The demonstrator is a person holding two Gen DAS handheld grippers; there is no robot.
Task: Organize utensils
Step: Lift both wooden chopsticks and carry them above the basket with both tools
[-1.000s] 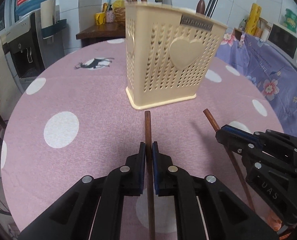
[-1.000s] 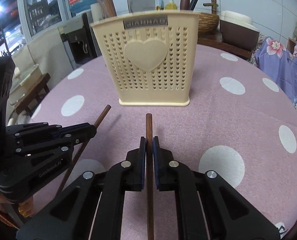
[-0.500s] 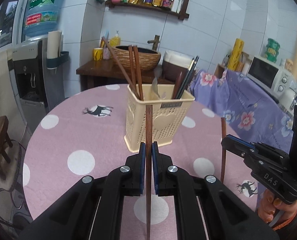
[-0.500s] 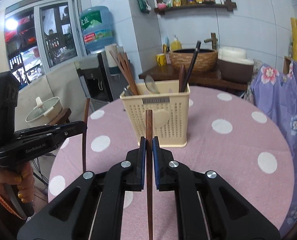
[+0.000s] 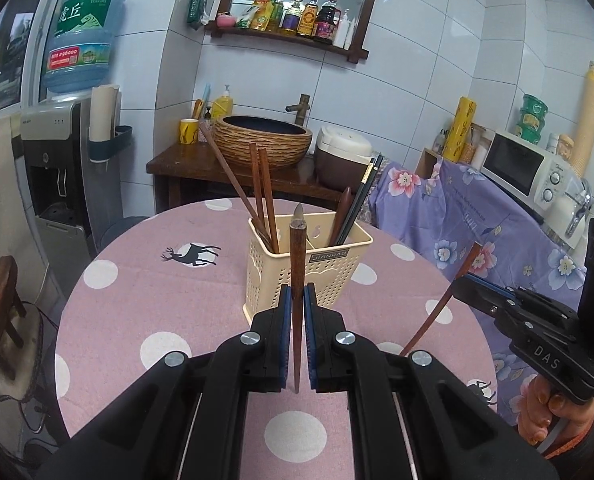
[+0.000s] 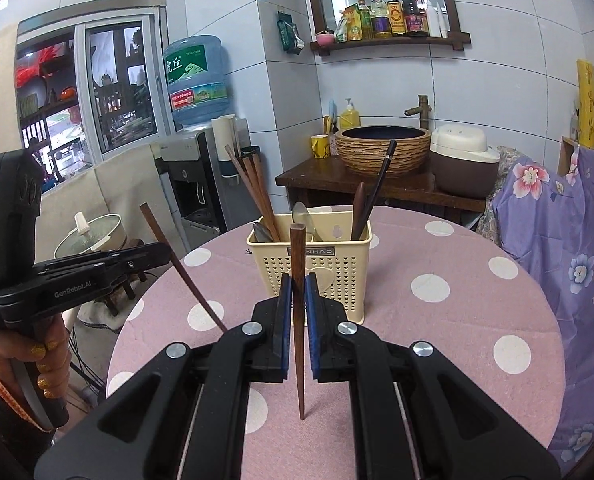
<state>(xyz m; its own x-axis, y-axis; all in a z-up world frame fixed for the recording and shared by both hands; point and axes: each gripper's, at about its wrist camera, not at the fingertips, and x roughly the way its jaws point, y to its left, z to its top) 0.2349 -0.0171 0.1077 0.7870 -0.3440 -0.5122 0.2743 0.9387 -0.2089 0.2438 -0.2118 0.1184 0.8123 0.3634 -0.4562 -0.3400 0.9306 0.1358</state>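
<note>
While each gripper is clamped on a single brown wooden chopstick, the left gripper (image 5: 295, 300) pinches its left chopstick (image 5: 296, 280) between blue pads with the stick upright, and the right gripper (image 6: 295, 300) grips the right chopstick (image 6: 297, 280) the same way — both raised above the pink polka-dot tablecloth (image 5: 145, 292). Just beyond them stands the cream perforated utensil holder (image 5: 329, 276), set near the table's middle and holding more brown chopsticks (image 5: 263, 192), a spoon (image 6: 302, 216) and dark chopsticks (image 5: 363, 196). Farther back — against the tiled wall — sit a woven basin (image 5: 263, 140) and a water dispenser (image 5: 53, 160).
</note>
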